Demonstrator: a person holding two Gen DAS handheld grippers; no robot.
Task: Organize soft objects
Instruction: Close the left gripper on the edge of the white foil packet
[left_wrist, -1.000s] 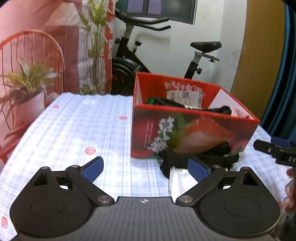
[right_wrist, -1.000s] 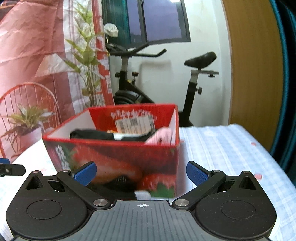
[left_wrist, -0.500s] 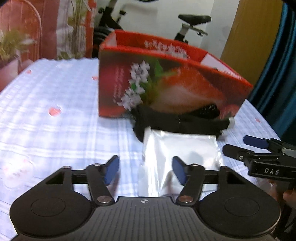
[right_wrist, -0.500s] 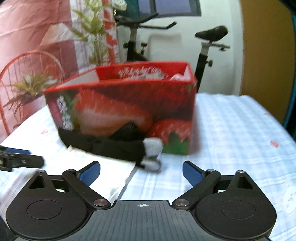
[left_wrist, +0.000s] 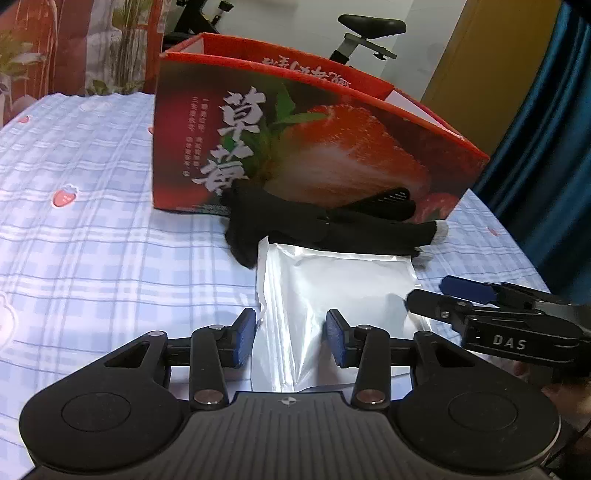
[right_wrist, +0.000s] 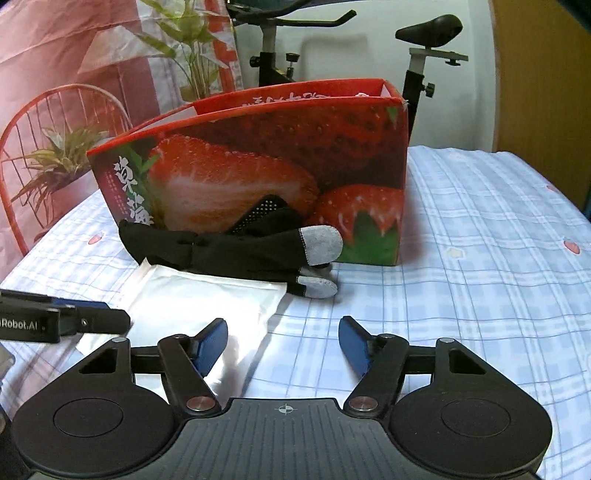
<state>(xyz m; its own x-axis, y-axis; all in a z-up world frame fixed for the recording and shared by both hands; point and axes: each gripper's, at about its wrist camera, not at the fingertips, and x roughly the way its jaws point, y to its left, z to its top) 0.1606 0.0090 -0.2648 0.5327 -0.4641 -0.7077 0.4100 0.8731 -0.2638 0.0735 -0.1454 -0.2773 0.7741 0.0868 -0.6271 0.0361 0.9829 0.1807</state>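
Observation:
A silver foil pouch (left_wrist: 332, 288) lies flat on the checked cloth, in front of a pair of black gloves (left_wrist: 325, 229) with grey fingertips. The gloves rest against the red strawberry box (left_wrist: 332, 147). My left gripper (left_wrist: 290, 341) straddles the pouch's near left part and its jaws are closing, with foil between the pads. My right gripper (right_wrist: 283, 347) is also closing; its left pad hangs over the pouch (right_wrist: 199, 299) at its near right corner, and bare cloth lies under the rest. The gloves (right_wrist: 236, 247) and box (right_wrist: 258, 155) stand beyond it.
The table (right_wrist: 480, 229) carries a blue checked cloth with strawberry prints. Behind it stand an exercise bike (right_wrist: 424, 44), a plant (right_wrist: 184, 48) and a red wire chair (right_wrist: 44, 122). A blue curtain (left_wrist: 546, 129) hangs at the right. The right gripper's fingers (left_wrist: 436, 306) reach in beside the pouch.
Both grippers have dropped toward the table and tilted downward. Their jaws have narrowed from wide open. The silver pouch now sits between the left pads.

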